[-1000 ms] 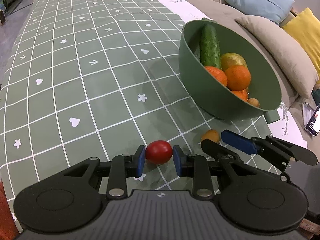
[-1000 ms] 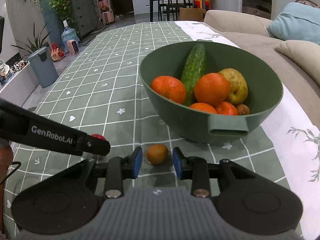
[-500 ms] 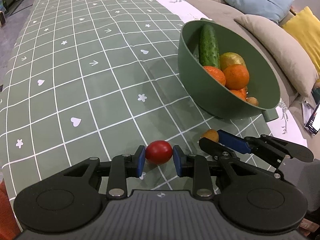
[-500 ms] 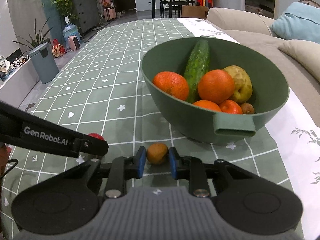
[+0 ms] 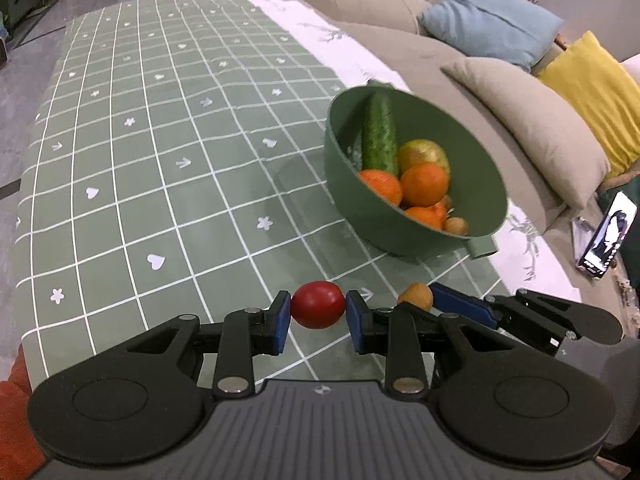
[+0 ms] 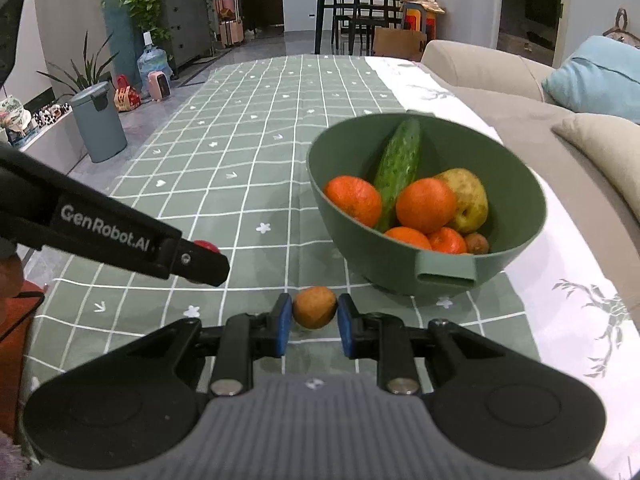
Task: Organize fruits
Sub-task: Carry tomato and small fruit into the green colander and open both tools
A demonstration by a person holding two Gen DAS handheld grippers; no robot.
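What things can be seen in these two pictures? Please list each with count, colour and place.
bowl: one, green, on the tablecloth near the sofa
cucumber: one, dark green, leaning inside the bowl
oranges: four, orange, in the bowl
pear: one, yellow-green, in the bowl behind the oranges
small brown fruit in the bowl: one, by the handle side
tomato: one, red, between the left fingers
small brown fruit: one, between the right fingers
tablecloth: one, green with white grid
cushions: blue, beige, yellow, on the sofa
phone: one, screen lit, on the sofa
left gripper: shut on the tomato
right gripper: shut on the small brown fruit
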